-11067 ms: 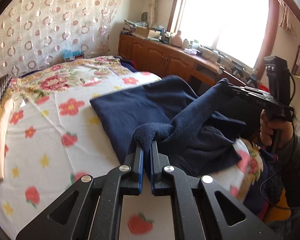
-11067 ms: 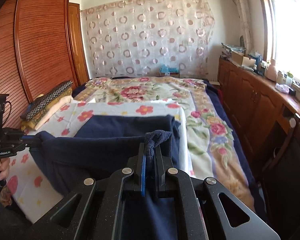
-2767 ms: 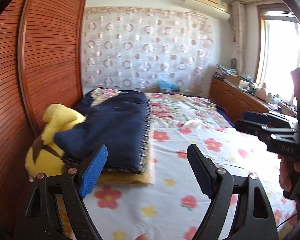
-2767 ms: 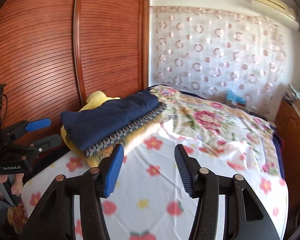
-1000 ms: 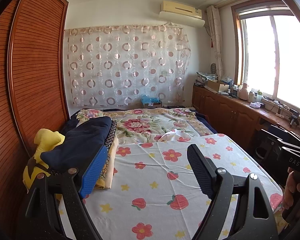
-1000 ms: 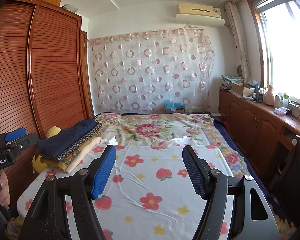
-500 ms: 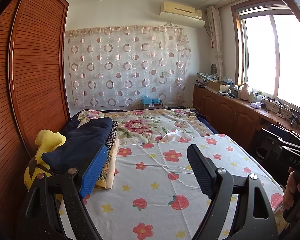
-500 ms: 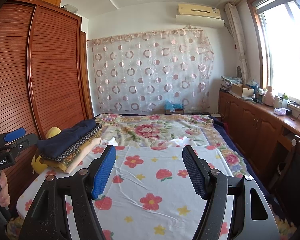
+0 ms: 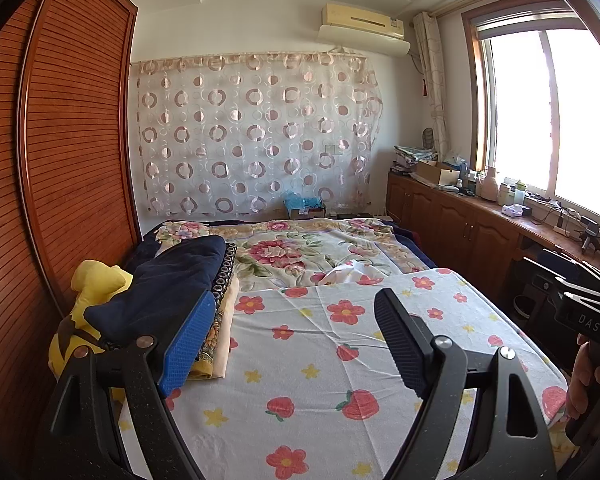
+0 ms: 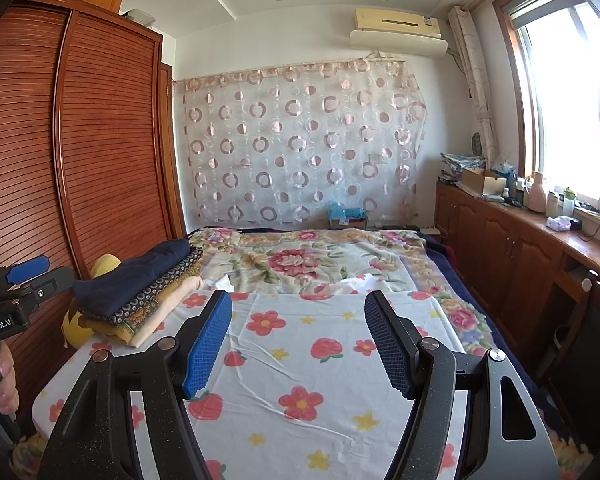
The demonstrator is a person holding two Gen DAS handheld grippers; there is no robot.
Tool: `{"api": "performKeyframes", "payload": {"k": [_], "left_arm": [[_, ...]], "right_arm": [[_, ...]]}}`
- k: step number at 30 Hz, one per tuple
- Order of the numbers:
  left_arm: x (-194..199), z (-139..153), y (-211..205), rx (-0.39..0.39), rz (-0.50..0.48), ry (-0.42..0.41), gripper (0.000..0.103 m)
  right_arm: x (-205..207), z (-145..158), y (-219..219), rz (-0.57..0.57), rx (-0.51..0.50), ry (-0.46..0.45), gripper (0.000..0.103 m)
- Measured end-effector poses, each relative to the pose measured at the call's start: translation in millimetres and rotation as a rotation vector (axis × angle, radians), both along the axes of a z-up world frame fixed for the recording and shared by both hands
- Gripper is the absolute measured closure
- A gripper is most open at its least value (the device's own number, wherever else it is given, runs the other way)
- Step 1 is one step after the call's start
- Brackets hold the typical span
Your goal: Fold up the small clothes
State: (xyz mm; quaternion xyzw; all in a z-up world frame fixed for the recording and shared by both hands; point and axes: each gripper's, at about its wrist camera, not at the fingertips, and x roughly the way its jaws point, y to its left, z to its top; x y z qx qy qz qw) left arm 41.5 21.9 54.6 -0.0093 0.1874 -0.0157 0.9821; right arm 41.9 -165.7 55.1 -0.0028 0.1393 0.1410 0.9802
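I see my left gripper [image 9: 290, 336] spread wide over the flowery sheet [image 9: 332, 364], with nothing between its pads. My right gripper [image 10: 298, 340] is spread wide too and holds nothing. The folded blue garment [image 9: 168, 280] lies on top of a pile of folded clothes [image 10: 156, 300] at the left side of the bed, by the wooden wardrobe [image 10: 80, 152]. From my left gripper, the blue garment sits just behind its left pad. From my right gripper, the pile is off to the left, well apart. A yellow soft toy [image 9: 92, 284] peeks out from under the pile.
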Motion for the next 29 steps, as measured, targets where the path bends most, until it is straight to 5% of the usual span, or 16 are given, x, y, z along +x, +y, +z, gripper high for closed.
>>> {"api": "performKeyframes", "payload": {"k": [29], "left_arm": [[0, -4, 0, 0.000, -0.001, -0.003, 0.020]], "right_arm": [[1, 1, -10, 0.010, -0.002, 0.003, 0.032]]}}
